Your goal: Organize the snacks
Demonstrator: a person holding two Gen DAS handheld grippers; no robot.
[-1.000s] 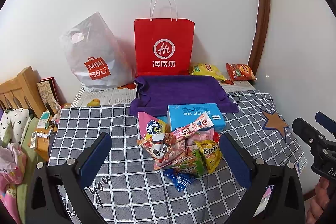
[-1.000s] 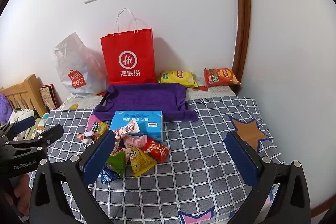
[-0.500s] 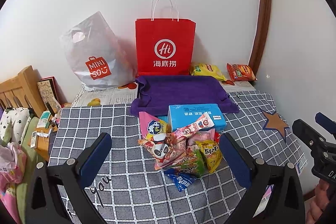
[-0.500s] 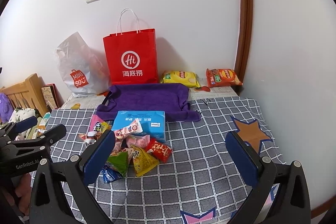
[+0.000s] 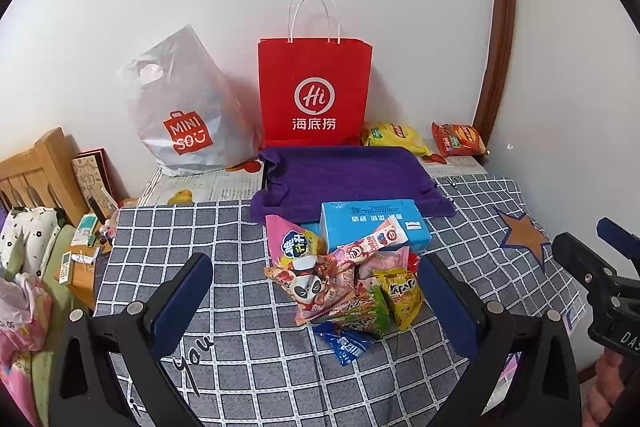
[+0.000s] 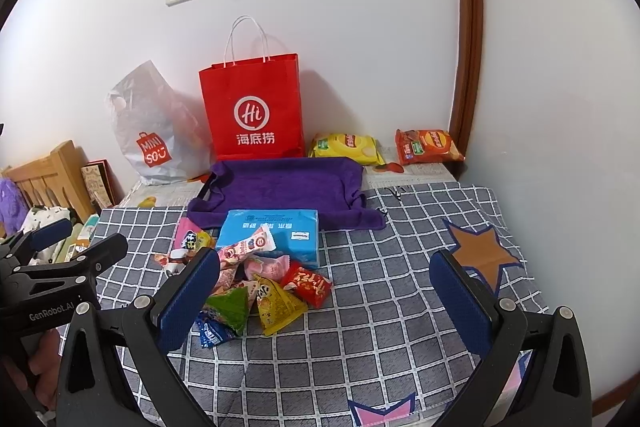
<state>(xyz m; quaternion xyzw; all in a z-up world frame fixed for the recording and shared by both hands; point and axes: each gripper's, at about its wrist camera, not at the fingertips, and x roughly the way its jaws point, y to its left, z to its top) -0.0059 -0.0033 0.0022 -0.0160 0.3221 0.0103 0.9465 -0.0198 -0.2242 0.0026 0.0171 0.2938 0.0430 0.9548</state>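
Observation:
A pile of small snack packets (image 5: pixel 344 287) lies on the checked cloth in front of a light blue box (image 5: pixel 374 225); the pile also shows in the right wrist view (image 6: pixel 256 287), with the box (image 6: pixel 276 233) behind it. A purple tray-like cloth (image 5: pixel 346 179) lies behind the box. My left gripper (image 5: pixel 316 301) is open and empty, above and before the pile. My right gripper (image 6: pixel 324 303) is open and empty, to the right of the pile. Each gripper shows at the edge of the other's view.
A red paper bag (image 5: pixel 314 87) and a grey MINISO bag (image 5: pixel 184 123) stand against the wall. A yellow chip bag (image 5: pixel 394 137) and an orange chip bag (image 5: pixel 458 139) lie at the back right. A wooden bed frame (image 5: pixel 36 171) and clutter are on the left.
Both grippers have shifted slightly, so the scene sits a little differently in each view. Nothing on the table has moved.

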